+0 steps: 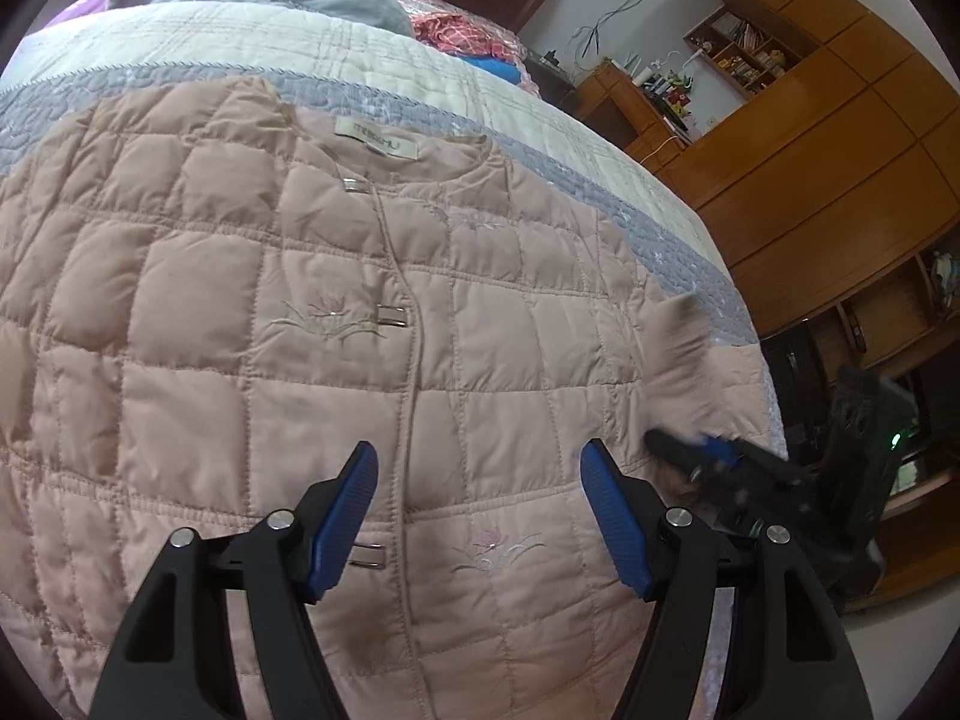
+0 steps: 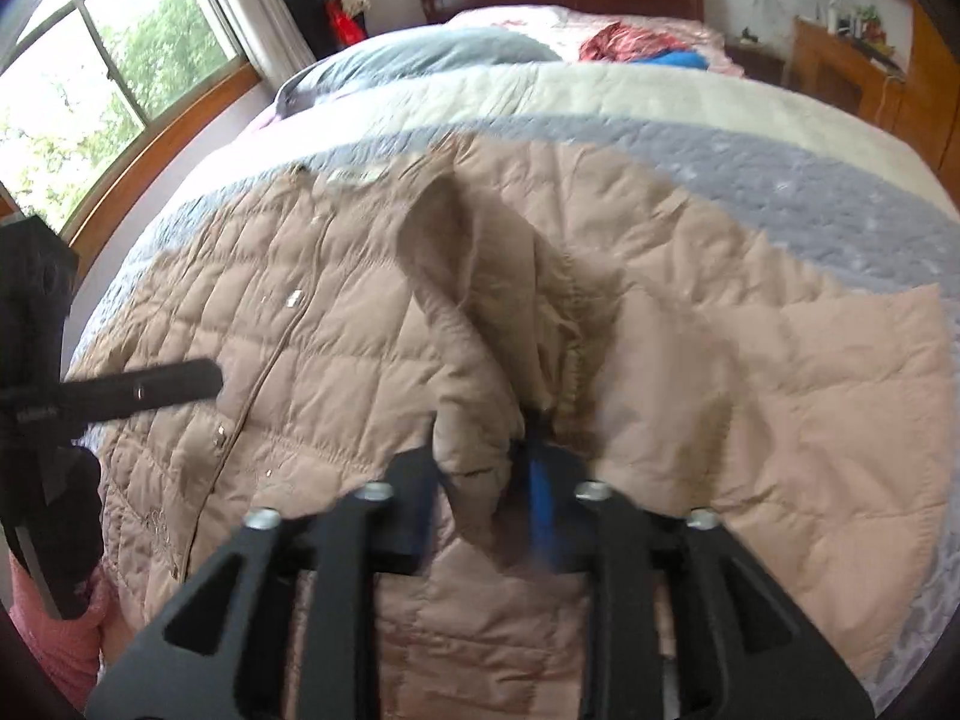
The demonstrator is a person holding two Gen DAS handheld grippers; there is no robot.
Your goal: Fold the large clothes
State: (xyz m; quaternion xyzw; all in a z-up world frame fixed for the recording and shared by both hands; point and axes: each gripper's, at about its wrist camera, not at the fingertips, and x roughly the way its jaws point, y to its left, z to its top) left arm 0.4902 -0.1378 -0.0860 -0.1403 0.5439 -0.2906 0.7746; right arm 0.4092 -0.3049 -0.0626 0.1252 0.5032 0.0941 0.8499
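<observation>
Right hand-held gripper (image 2: 480,474) loosely pinching the jacket (image 1: 252,324) sleeve (image 2: 474,324) at six o'clock risks dropping it, spoiling the fold.

blur: right tool (image 2: 480,516), sleeve (image 2: 474,420) between its pads | cut off: jacket (image 1: 240,360) hem

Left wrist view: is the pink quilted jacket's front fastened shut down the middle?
Yes: the pink quilted jacket lies flat on the bed with its front edges meeting along the placket, metal clasps in line.
</observation>
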